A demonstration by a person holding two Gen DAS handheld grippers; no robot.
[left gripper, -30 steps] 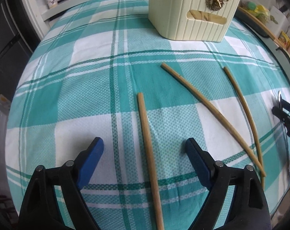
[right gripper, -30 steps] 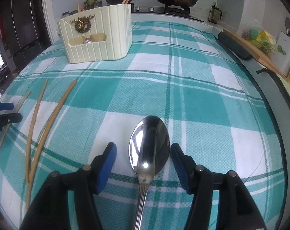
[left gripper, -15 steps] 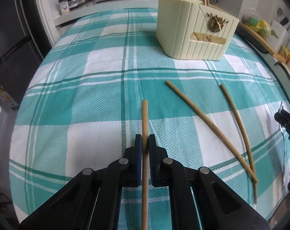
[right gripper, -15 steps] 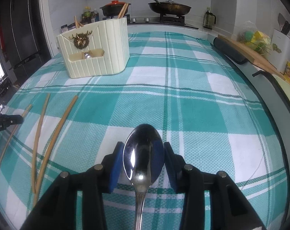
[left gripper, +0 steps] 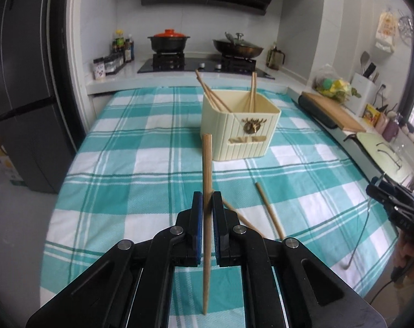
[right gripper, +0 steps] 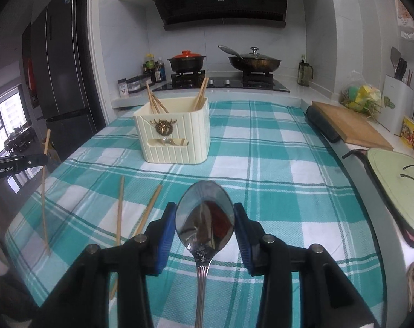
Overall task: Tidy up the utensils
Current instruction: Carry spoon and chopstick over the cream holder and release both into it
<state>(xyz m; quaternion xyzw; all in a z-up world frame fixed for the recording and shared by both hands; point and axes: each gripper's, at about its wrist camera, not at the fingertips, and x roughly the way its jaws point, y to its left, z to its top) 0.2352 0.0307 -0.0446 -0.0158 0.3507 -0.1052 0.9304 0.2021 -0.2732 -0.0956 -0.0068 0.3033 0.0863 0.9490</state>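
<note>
A teal and white checked cloth (left gripper: 141, 164) covers the surface. A cream ribbed holder (left gripper: 238, 134) stands on it toward the far side. Two wooden chopsticks (right gripper: 120, 210) lie loose on the cloth, nearer than the holder.

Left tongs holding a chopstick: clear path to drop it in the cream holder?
Probably yes. The left tongs grip the chopstick upright, and only bare cloth lies between them and the holder, whose top is open beside the chopsticks already inside.

teal-and-white plaid tablecloth (left gripper: 141, 164), cream ribbed holder (left gripper: 239, 139), tan chopstick (left gripper: 207, 180).
</note>
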